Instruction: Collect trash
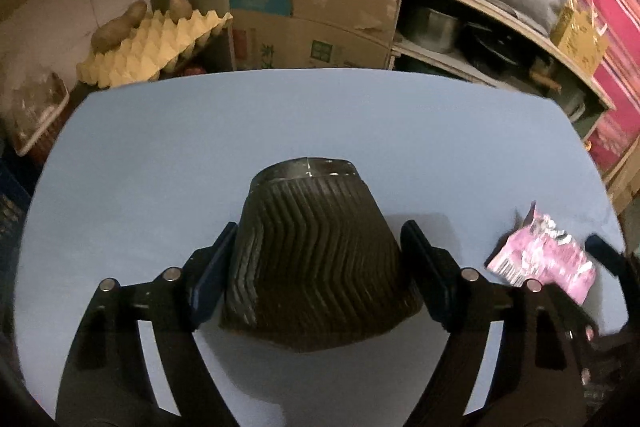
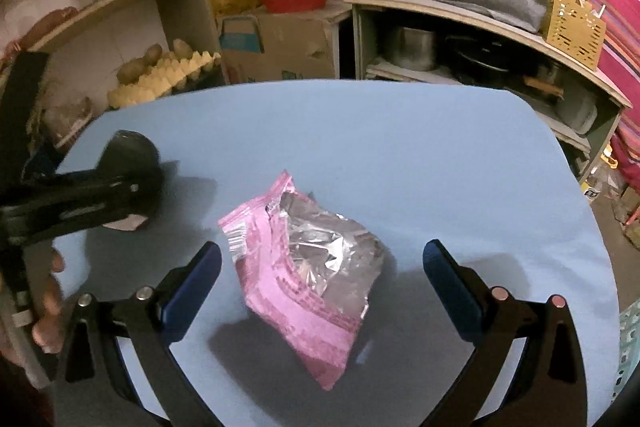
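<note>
Left wrist view, black ribbed cup flanked by parted left gripper, pink wrapper straddled by wide-apart right gripper, blue table.

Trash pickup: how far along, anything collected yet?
Done: nothing visibly collected. In hand: left gripper straddles the black ribbed cup lying on its side on the blue table, not clearly gripped; right gripper is open around the pink foil wrapper, pads clear. Left: grasp both and remove them; no bin is in view.

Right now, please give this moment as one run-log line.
left gripper: open, astride black ribbed bin | right gripper: open, astride pink foil wrapper | blue table: both resting on it
</note>
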Demonstrator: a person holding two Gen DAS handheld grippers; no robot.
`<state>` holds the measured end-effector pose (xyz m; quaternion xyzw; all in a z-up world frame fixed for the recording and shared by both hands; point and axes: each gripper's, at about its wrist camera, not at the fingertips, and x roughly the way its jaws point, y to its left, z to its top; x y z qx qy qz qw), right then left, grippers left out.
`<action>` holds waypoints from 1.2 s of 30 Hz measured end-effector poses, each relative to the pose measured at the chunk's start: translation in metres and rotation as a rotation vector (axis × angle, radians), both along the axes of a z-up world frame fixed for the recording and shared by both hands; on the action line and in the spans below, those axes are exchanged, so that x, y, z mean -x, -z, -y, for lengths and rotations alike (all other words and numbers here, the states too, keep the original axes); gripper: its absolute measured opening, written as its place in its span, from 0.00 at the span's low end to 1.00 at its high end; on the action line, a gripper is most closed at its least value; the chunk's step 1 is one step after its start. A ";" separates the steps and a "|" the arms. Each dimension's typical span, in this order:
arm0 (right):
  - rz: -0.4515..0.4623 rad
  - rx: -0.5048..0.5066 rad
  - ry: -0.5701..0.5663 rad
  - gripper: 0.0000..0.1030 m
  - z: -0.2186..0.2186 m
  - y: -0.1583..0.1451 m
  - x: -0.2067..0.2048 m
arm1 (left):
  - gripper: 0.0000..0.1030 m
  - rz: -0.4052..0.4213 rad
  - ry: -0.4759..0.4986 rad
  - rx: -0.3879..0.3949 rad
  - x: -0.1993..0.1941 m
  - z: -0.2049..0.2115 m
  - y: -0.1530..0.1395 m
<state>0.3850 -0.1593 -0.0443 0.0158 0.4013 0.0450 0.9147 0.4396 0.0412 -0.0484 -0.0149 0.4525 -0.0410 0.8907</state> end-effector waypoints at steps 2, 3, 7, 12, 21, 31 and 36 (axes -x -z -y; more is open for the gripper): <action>-0.005 0.000 0.012 0.96 0.001 0.001 -0.004 | 0.76 0.002 0.014 -0.022 0.008 0.001 -0.001; -0.005 -0.007 0.018 0.96 0.002 0.002 -0.005 | 0.76 0.002 0.016 -0.032 0.012 0.000 -0.002; -0.022 -0.041 0.041 0.93 0.011 0.005 -0.007 | 0.76 0.027 0.014 -0.078 0.032 -0.003 -0.009; -0.056 -0.107 0.035 0.54 0.023 0.011 -0.008 | 0.76 0.057 0.018 -0.079 0.052 -0.002 -0.019; -0.017 -0.101 0.020 0.08 0.028 -0.001 0.018 | 0.76 0.114 0.060 -0.102 0.077 0.020 -0.035; 0.045 -0.065 0.055 0.03 0.057 -0.028 0.062 | 0.76 0.142 0.081 -0.103 0.106 0.043 -0.046; 0.088 -0.022 0.086 0.03 0.080 -0.048 0.088 | 0.76 0.164 0.088 -0.086 0.126 0.061 -0.055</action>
